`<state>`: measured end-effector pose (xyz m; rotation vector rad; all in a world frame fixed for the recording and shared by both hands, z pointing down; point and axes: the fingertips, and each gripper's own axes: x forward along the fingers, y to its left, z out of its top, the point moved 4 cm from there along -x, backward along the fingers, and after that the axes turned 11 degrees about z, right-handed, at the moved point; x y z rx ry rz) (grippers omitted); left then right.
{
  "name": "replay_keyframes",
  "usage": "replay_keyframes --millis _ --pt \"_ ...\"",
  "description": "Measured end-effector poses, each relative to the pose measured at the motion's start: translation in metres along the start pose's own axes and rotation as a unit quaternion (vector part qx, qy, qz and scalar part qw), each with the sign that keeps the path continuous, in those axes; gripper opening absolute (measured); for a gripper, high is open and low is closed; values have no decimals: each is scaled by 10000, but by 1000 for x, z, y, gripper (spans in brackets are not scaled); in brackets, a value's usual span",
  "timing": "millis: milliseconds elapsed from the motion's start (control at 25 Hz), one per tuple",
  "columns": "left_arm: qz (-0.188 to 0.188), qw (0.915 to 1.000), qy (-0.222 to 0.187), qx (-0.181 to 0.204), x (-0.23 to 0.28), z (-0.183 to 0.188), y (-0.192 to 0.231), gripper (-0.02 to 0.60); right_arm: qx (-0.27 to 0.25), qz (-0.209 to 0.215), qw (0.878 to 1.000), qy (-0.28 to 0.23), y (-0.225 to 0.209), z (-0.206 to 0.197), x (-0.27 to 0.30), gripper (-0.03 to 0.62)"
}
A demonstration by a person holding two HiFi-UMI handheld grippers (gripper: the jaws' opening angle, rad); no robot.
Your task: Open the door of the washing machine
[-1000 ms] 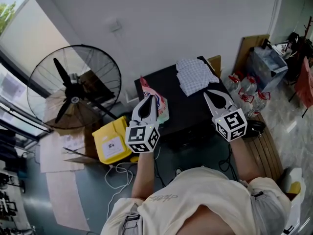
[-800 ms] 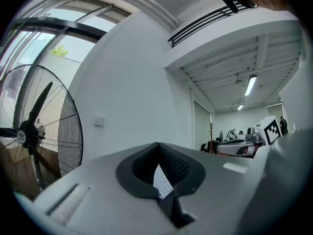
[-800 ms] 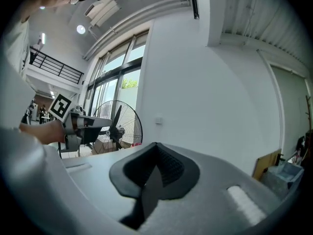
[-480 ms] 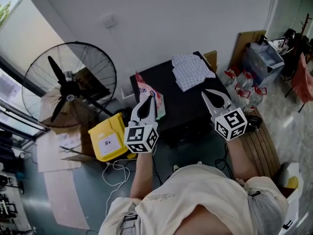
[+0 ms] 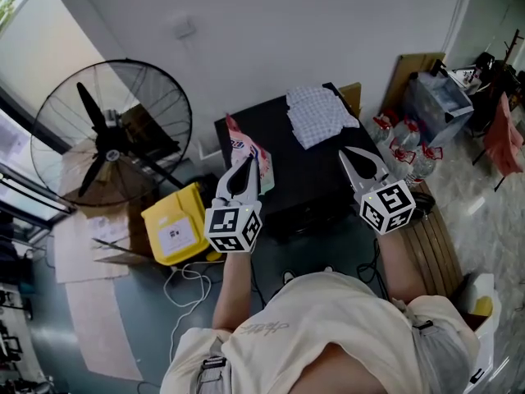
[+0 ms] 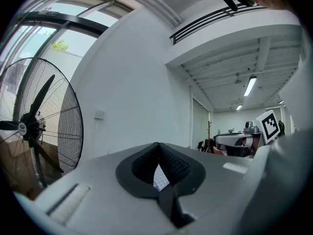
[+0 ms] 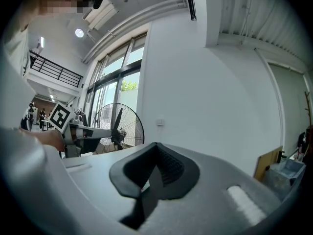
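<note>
A black box-shaped machine (image 5: 316, 179) stands against the white wall below me, seen from above; no door shows in any view. My left gripper (image 5: 248, 161) hovers over its left edge, jaws closed with nothing between them; in the left gripper view the left gripper (image 6: 157, 144) has its tips meeting. My right gripper (image 5: 344, 152) hovers over the machine's right side, likewise shut and empty, and the right gripper (image 7: 156, 144) shows its tips together in its own view. Both point level toward the wall.
A checked cloth (image 5: 318, 115) and a colourful bag (image 5: 248, 144) lie on the machine. A large floor fan (image 5: 107, 134) stands left, a yellow box (image 5: 174, 226) and cables (image 5: 189, 281) on the floor. Water bottles (image 5: 402, 150), a wooden pallet (image 5: 435, 245) and a plastic crate (image 5: 439, 97) are right.
The whole scene has slid slightly left in the head view. Both grippers stay shut and keep about the same place above the machine.
</note>
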<state>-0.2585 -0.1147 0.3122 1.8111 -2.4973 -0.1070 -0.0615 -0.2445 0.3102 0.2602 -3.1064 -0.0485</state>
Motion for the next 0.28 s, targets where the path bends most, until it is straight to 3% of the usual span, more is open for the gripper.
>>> replay_keyframes --millis 280 --pt "-32 10000 -14 -37 -2 1 9 18 -178 -134 9997 39 7 3 8 0"
